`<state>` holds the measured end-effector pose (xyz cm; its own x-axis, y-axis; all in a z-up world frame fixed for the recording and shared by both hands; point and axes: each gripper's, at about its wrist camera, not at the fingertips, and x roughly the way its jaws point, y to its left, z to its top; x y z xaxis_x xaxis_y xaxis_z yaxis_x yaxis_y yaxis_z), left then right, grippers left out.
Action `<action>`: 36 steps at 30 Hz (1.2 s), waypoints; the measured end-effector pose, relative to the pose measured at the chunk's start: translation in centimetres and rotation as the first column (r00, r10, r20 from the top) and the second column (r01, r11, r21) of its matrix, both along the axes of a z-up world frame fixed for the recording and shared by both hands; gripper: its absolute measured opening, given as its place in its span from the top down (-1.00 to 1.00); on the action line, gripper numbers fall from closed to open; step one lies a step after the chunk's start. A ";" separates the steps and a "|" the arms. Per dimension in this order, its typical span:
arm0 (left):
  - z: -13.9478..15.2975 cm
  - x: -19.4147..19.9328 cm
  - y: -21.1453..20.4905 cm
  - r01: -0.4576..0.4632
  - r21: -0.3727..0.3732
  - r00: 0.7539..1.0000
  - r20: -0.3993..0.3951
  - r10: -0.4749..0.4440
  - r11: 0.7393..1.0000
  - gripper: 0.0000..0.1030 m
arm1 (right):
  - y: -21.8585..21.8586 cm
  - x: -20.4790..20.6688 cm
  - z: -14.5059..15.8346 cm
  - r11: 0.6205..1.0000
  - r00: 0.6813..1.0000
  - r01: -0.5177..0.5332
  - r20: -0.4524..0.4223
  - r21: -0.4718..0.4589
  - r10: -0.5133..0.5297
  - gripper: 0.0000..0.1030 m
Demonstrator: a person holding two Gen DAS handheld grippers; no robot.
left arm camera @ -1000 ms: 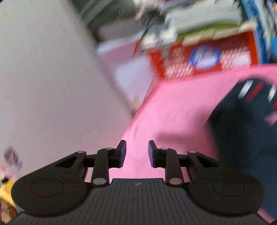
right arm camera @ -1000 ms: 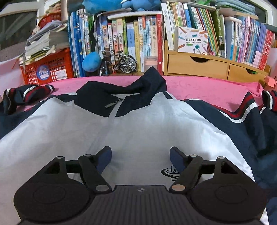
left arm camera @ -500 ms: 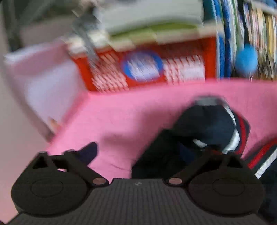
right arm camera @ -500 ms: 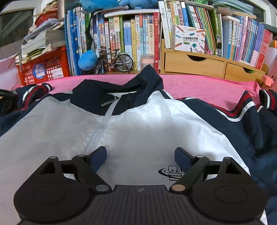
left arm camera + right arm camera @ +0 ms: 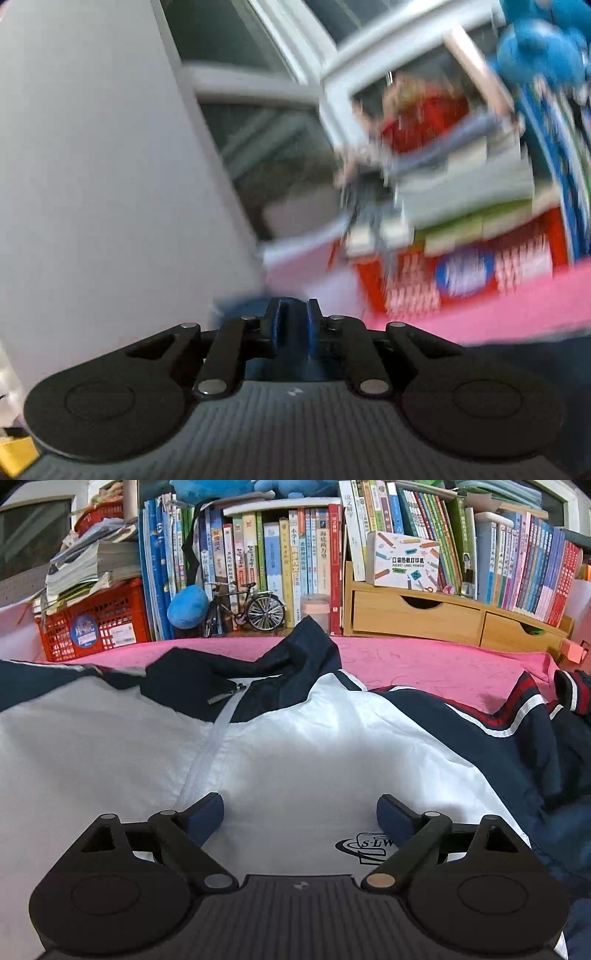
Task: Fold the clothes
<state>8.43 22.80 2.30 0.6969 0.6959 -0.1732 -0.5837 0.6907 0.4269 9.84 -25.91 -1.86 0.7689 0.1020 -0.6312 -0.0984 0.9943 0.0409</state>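
Note:
A white and navy jacket [image 5: 295, 746] lies front up on the pink cloth [image 5: 424, 664], zipper closed, navy collar towards the bookshelf. Its right sleeve [image 5: 532, 716], with red and white stripes, lies bunched at the right. In the blurred left wrist view, my left gripper [image 5: 293, 306] is shut on a fold of dark navy sleeve fabric [image 5: 293, 336] and points up towards the wall. Over the white chest panel my right gripper [image 5: 299, 808] stands open with nothing between its fingers, beside a printed logo [image 5: 369, 847].
Along the back of the pink cloth stand a red crate [image 5: 92, 627] under stacked papers, rows of books [image 5: 288, 554], a toy bicycle [image 5: 247, 609] and wooden drawers [image 5: 417, 613]. A pale wall [image 5: 92, 166] stands close on the left.
My left gripper opened wide over the left sleeve cuff, then shut on it and swung upward. The cuff no longer lies at the left of the right wrist view. The right gripper shifted only slightly.

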 end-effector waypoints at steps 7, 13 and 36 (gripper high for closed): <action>-3.3 0.4 2.9 -0.042 -0.127 0.995 -0.096 0.030 0.991 0.59 | -0.1 0.0 0.0 1.000 1.000 -0.002 0.000 -0.001 0.002 -0.78; -5.9 0.9 5.3 -0.076 -0.228 0.987 -0.154 0.041 0.971 0.42 | -0.1 0.0 0.0 1.000 1.000 0.001 -0.001 -0.002 -0.001 -0.80; -7.0 1.7 13.3 -0.062 -0.634 0.997 -0.006 0.076 0.771 0.73 | -0.2 0.1 0.0 1.000 1.000 0.026 -0.011 -0.007 -0.026 -0.93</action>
<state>10.14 36.08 -4.75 0.6590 0.4801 -0.5791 -0.6436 0.7583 -0.1038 9.98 -26.08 -1.89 0.7641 0.0779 -0.6404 -0.0724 0.9968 0.0348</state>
